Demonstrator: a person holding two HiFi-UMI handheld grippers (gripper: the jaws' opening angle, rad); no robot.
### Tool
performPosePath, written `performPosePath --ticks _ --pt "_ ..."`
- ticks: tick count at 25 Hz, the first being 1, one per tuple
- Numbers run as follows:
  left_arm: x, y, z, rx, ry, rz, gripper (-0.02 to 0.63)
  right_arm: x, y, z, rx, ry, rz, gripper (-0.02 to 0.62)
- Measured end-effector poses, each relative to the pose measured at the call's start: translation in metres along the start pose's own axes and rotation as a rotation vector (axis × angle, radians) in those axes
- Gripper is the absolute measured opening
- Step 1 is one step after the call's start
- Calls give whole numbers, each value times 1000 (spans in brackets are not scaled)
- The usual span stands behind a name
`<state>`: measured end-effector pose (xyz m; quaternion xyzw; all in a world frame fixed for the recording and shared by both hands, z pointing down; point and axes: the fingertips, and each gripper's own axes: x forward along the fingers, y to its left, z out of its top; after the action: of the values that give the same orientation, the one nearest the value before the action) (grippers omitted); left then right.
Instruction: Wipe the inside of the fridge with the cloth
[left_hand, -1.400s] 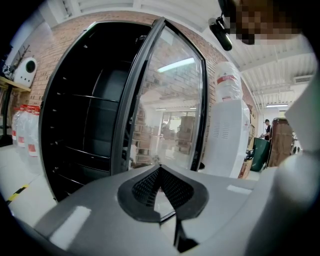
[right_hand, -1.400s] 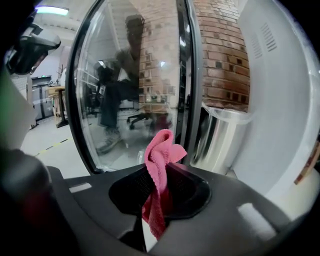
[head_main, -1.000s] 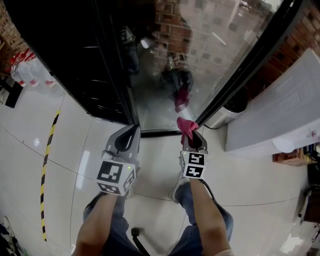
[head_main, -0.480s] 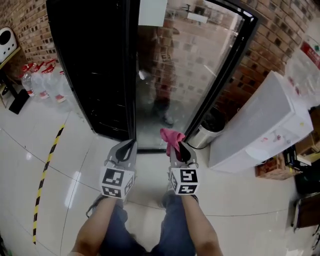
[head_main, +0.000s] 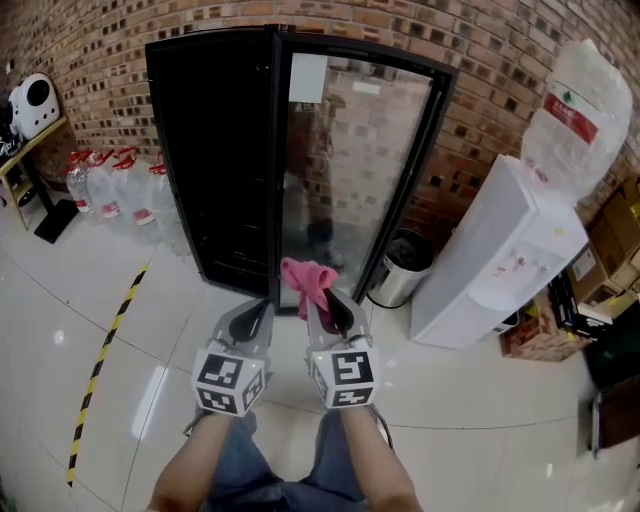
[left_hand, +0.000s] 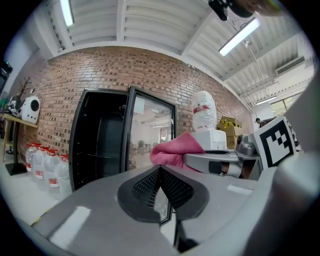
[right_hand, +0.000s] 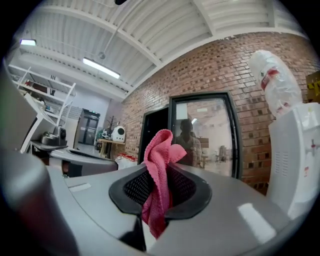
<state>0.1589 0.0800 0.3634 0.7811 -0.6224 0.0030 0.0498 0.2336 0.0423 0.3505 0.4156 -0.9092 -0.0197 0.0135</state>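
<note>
Here, one cloth (head_main: 308, 278) in the right tongs (head_main: 326, 306), one fridge (head_main: 225, 150)

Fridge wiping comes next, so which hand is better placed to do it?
The right. The right gripper pinches the pink cloth between its fingers, facing the fridge; the left gripper is shut and empty.

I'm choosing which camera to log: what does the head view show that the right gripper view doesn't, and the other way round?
Only the head view shows the striped floor tape, the bin and the person's forearms. Only the right gripper view shows the ceiling lights and, up close, the right gripper with its jaws pinched on the pink cloth. Both show that cloth, the fridge and the water dispenser.
</note>
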Motion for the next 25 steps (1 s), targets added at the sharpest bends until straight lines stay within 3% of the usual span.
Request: performPosePath --ticks 11,25 --pt "-113 -48 28 -23 -30 25 -6 -113 84 44 36 -29 22 63" --pt "-169 -81 35 1 -38 -7 -6 -166 103 52 53 -13 -19 61"
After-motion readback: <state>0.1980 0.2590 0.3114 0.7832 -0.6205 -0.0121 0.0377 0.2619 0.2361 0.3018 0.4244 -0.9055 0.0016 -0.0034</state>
